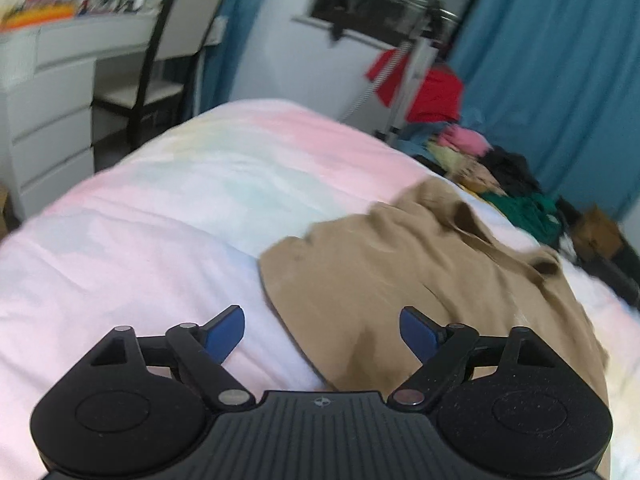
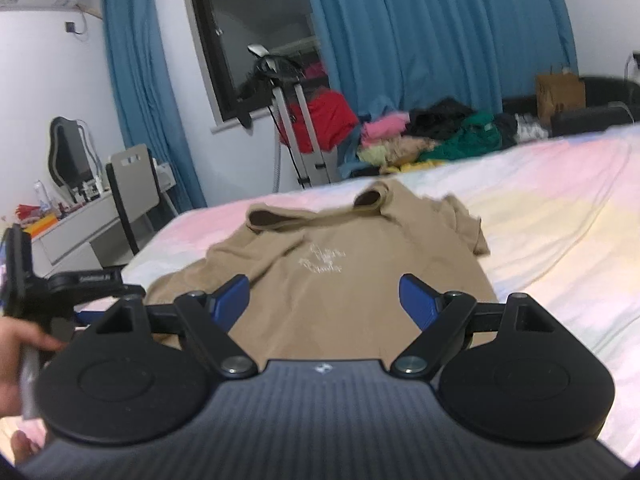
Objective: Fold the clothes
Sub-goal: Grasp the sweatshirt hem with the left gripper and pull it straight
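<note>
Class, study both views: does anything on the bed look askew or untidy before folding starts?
Yes. The tan shirt lies rumpled on the bed: one sleeve is bunched up and the fabric near the collar is creased rather than spread flat. Both grippers are open above it.

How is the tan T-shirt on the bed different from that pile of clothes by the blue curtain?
The tan T-shirt with pale lettering is one garment, spread out on the pastel bedsheet; the heap of mixed clothes is many garments, bunched up beyond the bed. The T-shirt is one colour; the heap mixes pink, green, black and yellow. The T-shirt lies right in front of both open grippers; the heap is far off. Neither is folded.
</note>
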Demonstrator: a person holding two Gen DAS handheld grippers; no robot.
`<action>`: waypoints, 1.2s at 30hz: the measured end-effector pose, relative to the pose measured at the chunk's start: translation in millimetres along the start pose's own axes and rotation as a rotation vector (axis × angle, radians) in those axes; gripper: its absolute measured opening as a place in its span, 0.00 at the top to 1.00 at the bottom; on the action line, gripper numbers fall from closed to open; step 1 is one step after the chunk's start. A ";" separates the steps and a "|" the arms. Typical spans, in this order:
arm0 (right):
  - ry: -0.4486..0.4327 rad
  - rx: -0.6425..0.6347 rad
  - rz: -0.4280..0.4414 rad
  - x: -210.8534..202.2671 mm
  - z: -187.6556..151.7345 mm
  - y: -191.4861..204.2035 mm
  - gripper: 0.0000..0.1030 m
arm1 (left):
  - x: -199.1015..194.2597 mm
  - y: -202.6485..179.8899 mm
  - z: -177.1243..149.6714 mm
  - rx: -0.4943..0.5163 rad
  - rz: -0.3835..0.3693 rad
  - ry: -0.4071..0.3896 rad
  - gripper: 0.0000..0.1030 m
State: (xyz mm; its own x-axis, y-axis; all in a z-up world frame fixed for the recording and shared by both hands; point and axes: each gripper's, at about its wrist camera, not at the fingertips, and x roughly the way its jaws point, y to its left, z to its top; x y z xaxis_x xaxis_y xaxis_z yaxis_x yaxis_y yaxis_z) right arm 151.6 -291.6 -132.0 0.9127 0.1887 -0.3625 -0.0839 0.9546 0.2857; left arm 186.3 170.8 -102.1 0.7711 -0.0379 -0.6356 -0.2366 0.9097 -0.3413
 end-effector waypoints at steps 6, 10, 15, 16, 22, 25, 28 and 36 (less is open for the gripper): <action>0.053 0.073 -0.008 35.1 -7.1 -15.8 0.19 | 47.0 4.2 -3.0 -0.004 0.007 -0.003 0.31; 0.062 0.136 -0.001 49.1 -14.0 -25.8 0.19 | 56.1 -7.0 -1.3 0.092 0.041 -0.044 0.73; 0.069 0.157 -0.004 49.7 -17.0 -31.6 0.19 | 51.1 -8.6 25.9 0.086 0.046 -0.124 0.95; 0.067 0.160 -0.006 48.3 -16.7 -32.7 0.19 | 48.9 -9.6 36.8 0.094 0.038 -0.146 0.95; 0.059 0.103 -0.029 53.6 -15.7 -24.0 0.19 | 48.6 -31.9 128.2 0.269 0.125 -0.255 0.96; 0.049 0.067 -0.043 60.8 -15.2 -21.3 0.19 | 65.4 -52.3 166.8 0.353 0.189 -0.269 0.96; 0.044 0.031 -0.060 69.0 -15.0 -20.2 0.19 | 97.2 -69.4 182.8 0.418 0.246 -0.255 0.95; 0.043 0.006 -0.092 90.9 -19.0 -27.6 0.19 | 165.2 -39.2 154.1 0.335 0.257 -0.167 0.85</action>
State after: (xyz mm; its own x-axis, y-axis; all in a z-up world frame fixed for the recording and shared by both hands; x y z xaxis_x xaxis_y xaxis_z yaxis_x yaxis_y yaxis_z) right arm 229.3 -296.4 -189.7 0.8983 0.1103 -0.4253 0.0018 0.9671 0.2545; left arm 414.0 192.6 -87.1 0.8037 0.2488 -0.5405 -0.2494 0.9656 0.0736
